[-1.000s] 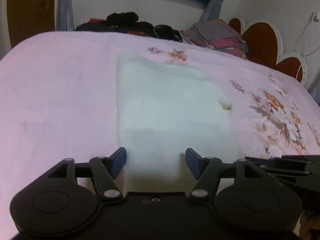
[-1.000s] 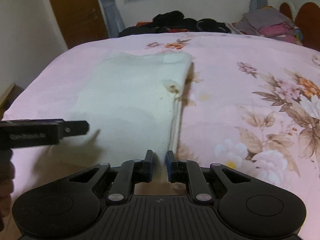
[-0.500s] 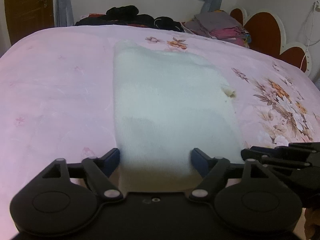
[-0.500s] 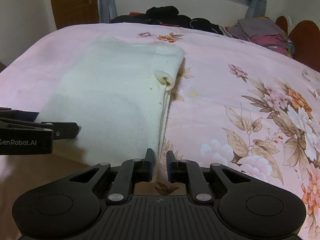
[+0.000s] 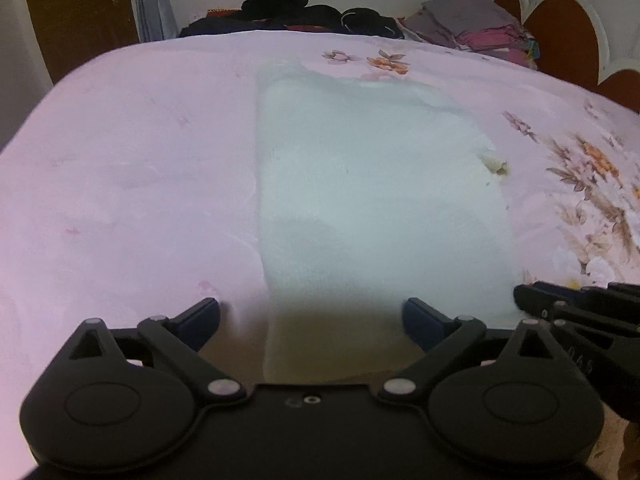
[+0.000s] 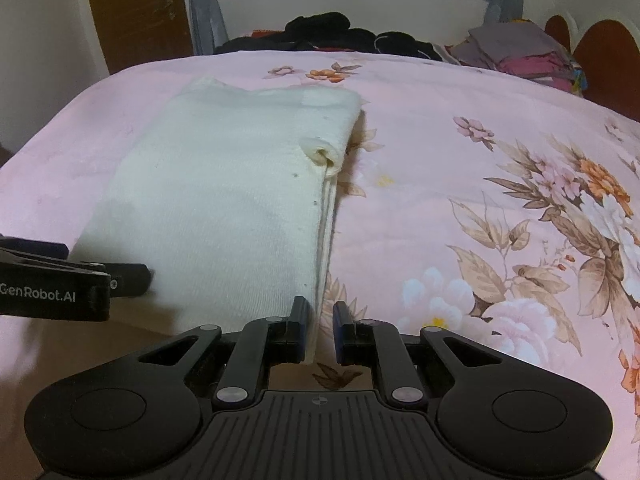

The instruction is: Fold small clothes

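Note:
A folded cream-white garment (image 5: 372, 200) lies flat on the pink floral bedsheet (image 5: 132, 168); it also shows in the right wrist view (image 6: 224, 208). My left gripper (image 5: 312, 316) is open wide at the garment's near left corner, one finger on each side of that edge. My right gripper (image 6: 320, 320) is nearly closed on the garment's near right corner, with a narrow gap between the pads. The right gripper shows at the right edge of the left wrist view (image 5: 576, 308). The left gripper shows at the left of the right wrist view (image 6: 76, 280).
Dark clothes (image 6: 332, 34) are piled at the far edge of the bed. A stack of folded clothes (image 6: 524, 58) sits at the far right by a brown headboard (image 6: 608, 60). A wooden door (image 6: 132, 12) stands at the far left.
My left gripper has opened wider and shifted left, so its left finger now sits over the bare sheet. My right gripper's gap has widened slightly on the garment's corner.

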Available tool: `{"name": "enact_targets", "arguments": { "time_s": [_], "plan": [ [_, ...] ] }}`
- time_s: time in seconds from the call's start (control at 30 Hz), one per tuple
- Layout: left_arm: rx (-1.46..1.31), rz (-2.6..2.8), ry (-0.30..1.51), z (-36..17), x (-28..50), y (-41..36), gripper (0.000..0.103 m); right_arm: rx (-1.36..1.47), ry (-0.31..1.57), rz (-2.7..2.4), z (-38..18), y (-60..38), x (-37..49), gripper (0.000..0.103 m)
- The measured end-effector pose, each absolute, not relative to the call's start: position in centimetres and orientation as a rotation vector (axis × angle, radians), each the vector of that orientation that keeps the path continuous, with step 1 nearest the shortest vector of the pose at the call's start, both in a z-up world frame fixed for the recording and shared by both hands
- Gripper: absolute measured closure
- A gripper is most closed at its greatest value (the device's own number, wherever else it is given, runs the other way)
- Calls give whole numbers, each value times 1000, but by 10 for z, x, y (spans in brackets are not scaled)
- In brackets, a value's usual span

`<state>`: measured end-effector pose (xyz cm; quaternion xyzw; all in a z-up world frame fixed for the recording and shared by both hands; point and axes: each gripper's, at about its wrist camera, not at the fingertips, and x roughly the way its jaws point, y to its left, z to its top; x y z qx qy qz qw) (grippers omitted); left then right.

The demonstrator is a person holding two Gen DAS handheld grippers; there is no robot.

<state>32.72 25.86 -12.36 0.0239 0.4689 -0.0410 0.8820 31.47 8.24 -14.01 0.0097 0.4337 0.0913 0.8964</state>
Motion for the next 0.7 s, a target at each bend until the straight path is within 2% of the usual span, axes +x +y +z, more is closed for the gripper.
{"name": "enact_targets", "arguments": {
  "time_s": [0.23, 0.37, 0.5, 0.7],
  "plan": [
    [34, 16, 958, -113, 315, 257, 5, -16, 877, 199, -140, 85, 311, 90],
    [124, 54, 882, -100, 293, 248, 5, -37, 851, 206, -129, 87, 306, 90],
    [90, 26, 900, -83, 272, 246, 5, -18, 871, 228, -124, 82, 295, 90],
    [45, 56, 860, -43, 222, 246, 5, 68, 758, 281, -73, 52, 244, 89]
  ]
}}
